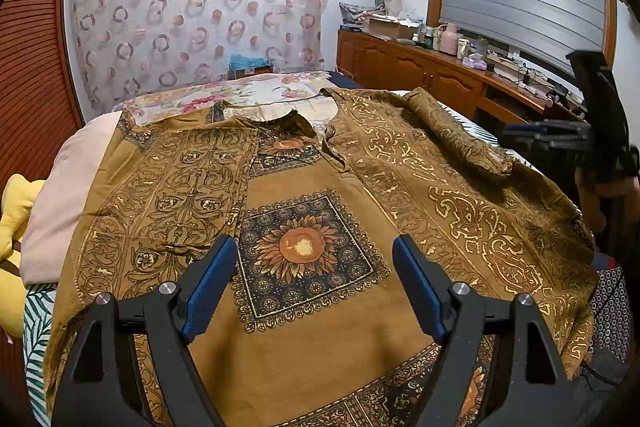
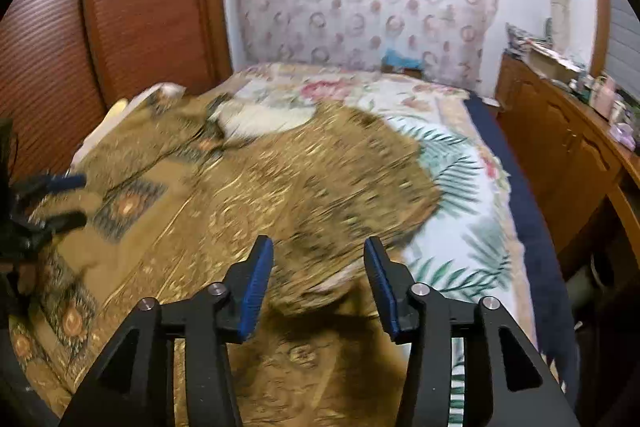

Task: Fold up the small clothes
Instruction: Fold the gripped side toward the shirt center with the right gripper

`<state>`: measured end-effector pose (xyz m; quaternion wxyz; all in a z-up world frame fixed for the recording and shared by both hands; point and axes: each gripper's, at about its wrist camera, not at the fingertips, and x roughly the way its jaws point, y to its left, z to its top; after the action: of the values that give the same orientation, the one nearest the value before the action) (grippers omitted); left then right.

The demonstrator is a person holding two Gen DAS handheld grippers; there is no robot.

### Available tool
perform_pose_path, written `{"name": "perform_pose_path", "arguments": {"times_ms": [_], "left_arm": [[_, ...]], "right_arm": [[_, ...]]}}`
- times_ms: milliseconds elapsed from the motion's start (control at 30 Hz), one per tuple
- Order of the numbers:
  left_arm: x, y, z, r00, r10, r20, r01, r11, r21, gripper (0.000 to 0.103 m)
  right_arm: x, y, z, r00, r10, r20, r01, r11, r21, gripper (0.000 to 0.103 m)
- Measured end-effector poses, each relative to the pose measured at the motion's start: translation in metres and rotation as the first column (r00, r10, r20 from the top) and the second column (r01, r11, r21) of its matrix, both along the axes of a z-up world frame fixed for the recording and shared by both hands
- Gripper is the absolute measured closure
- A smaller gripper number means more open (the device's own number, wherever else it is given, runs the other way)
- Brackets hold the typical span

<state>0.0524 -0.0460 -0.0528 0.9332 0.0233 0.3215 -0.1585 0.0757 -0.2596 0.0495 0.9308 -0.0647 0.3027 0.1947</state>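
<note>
Bedspread carries a brown shirt; left gripper and right gripper spread, empty.

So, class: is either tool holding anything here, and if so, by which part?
Nothing is held. The left tool and the right tool both stand open above the brown tunic.

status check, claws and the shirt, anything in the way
Left claw open above the shirt, holding nothing. Right claw open, nothing gripped. Shirt flat on the bed, sleeve folded in. Nothing in the way.
</note>
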Motion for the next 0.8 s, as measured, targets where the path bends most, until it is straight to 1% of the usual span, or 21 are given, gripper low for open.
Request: {"name": "perform_pose_path", "arguments": {"times_ms": [100, 233, 300, 433, 533, 567, 633, 667, 700, 733, 800], "left_arm": [[0.000, 0.000, 0.000, 1.000, 0.000, 0.000, 0.000, 1.000, 0.001, 0.022], [0.000, 0.001, 0.000, 1.000, 0.000, -0.001, 0.000, 1.000, 0.001, 0.022], [0.000, 0.001, 0.000, 1.000, 0.000, -0.001, 0.000, 1.000, 0.000, 0.022], [-0.001, 0.000, 0.000, 1.000, 0.003, -0.002, -0.003, 1.000, 0.000, 0.022], [-0.001, 0.000, 0.000, 1.000, 0.002, -0.001, -0.002, 1.000, 0.000, 0.022], [-0.001, 0.000, 0.000, 1.000, 0.003, -0.002, -0.003, 1.000, 0.000, 0.022], [-0.001, 0.001, 0.000, 1.000, 0.003, -0.003, -0.003, 1.000, 0.000, 0.022], [-0.001, 0.000, 0.000, 1.000, 0.003, -0.002, -0.003, 1.000, 0.001, 0.022], [-0.001, 0.000, 0.000, 1.000, 0.004, -0.002, -0.004, 1.000, 0.001, 0.022], [-0.001, 0.000, 0.000, 1.000, 0.003, -0.002, -0.003, 1.000, 0.001, 0.022], [-0.001, 0.000, 0.000, 1.000, 0.004, -0.004, -0.004, 1.000, 0.001, 0.022]], "right_arm": [[0.008, -0.010, -0.007, 0.998, -0.059, -0.004, 0.059, 0.998, -0.007, 0.053], [0.042, -0.012, -0.026, 0.990, -0.104, -0.098, 0.106, 0.994, 0.014, 0.053], [0.061, -0.012, -0.033, 0.985, -0.104, -0.139, 0.110, 0.993, 0.038, 0.053], [0.090, -0.013, -0.034, 0.974, -0.091, -0.205, 0.112, 0.990, 0.090, 0.053], [0.105, -0.015, -0.034, 0.968, -0.089, -0.236, 0.113, 0.990, 0.088, 0.054], [0.106, -0.017, -0.032, 0.969, -0.086, -0.231, 0.109, 0.990, 0.088, 0.056], [0.110, -0.017, -0.030, 0.968, -0.077, -0.239, 0.100, 0.991, 0.089, 0.071], [0.109, -0.017, -0.028, 0.968, -0.070, -0.241, 0.094, 0.991, 0.090, 0.076], [0.110, -0.016, -0.027, 0.971, -0.069, -0.229, 0.091, 0.992, 0.085, 0.088], [0.110, -0.012, -0.024, 0.975, -0.070, -0.210, 0.086, 0.994, 0.071, 0.094], [0.109, -0.007, -0.022, 0.982, -0.069, -0.173, 0.079, 0.996, 0.048, 0.097]]}}
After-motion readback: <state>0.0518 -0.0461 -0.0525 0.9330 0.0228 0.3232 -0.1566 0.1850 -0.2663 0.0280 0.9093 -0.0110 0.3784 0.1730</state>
